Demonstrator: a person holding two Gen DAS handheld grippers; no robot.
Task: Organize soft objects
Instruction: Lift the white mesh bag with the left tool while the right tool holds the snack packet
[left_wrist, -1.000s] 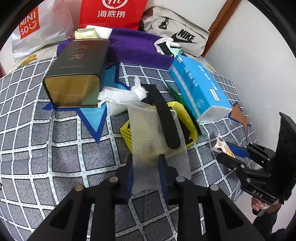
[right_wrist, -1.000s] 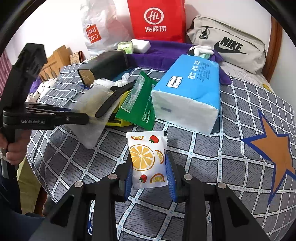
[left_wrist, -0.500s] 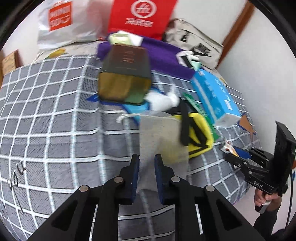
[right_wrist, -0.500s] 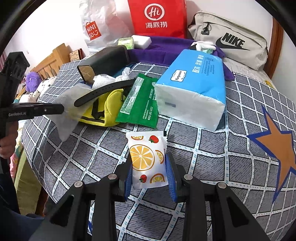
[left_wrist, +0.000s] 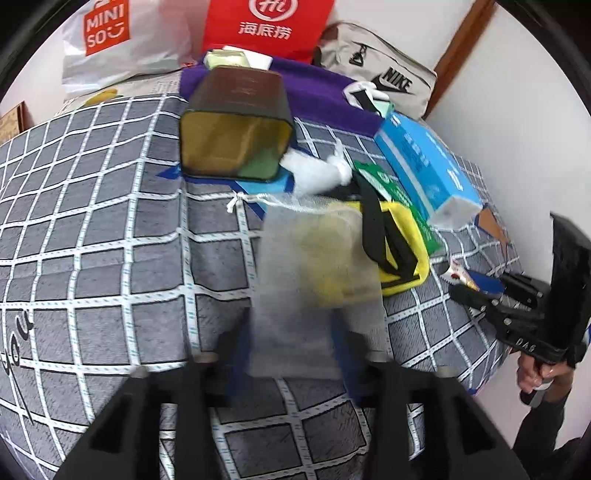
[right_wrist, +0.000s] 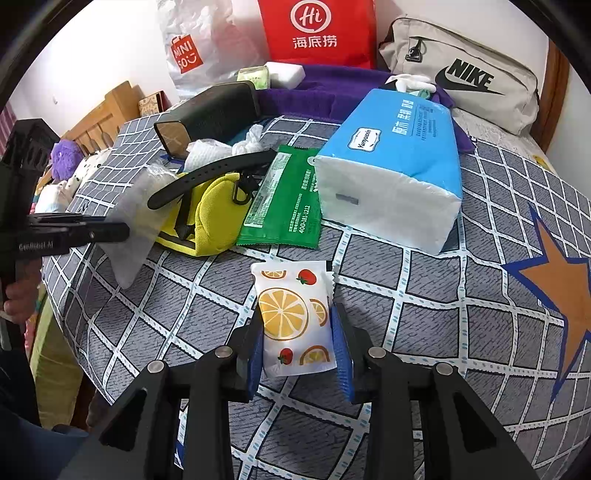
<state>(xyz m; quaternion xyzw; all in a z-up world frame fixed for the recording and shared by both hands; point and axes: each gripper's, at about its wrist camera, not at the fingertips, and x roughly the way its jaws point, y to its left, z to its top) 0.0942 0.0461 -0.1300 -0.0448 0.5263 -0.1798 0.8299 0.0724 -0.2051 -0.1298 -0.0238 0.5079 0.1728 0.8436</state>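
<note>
A translucent white mesh drawstring bag (left_wrist: 314, 266) lies on the checked bedspread, its right side draped over a yellow pouch (left_wrist: 402, 254). My left gripper (left_wrist: 291, 354) is blurred, its jaws are opening, and the bag's lower end sits between them without being pinched. In the right wrist view the left gripper (right_wrist: 122, 232) reaches the mesh bag (right_wrist: 136, 221) from the left. My right gripper (right_wrist: 299, 347) is shut on a white fruit-print packet (right_wrist: 291, 317), held just above the bedspread. In the left wrist view the right gripper (left_wrist: 461, 288) stands at the bed's right edge.
A black strap (left_wrist: 371, 221) crosses the yellow pouch. A green packet (right_wrist: 288, 203), a blue tissue pack (right_wrist: 391, 166), a white tissue wad (left_wrist: 314, 173) and a dark tin box (left_wrist: 236, 125) crowd the middle. A purple towel (left_wrist: 321, 96), a Nike bag (right_wrist: 469, 77) and shopping bags line the back.
My left gripper dragged the mesh bag leftward, partly off the yellow pouch, and its jaws have now spread apart, letting go. The right gripper and its packet stayed put.
</note>
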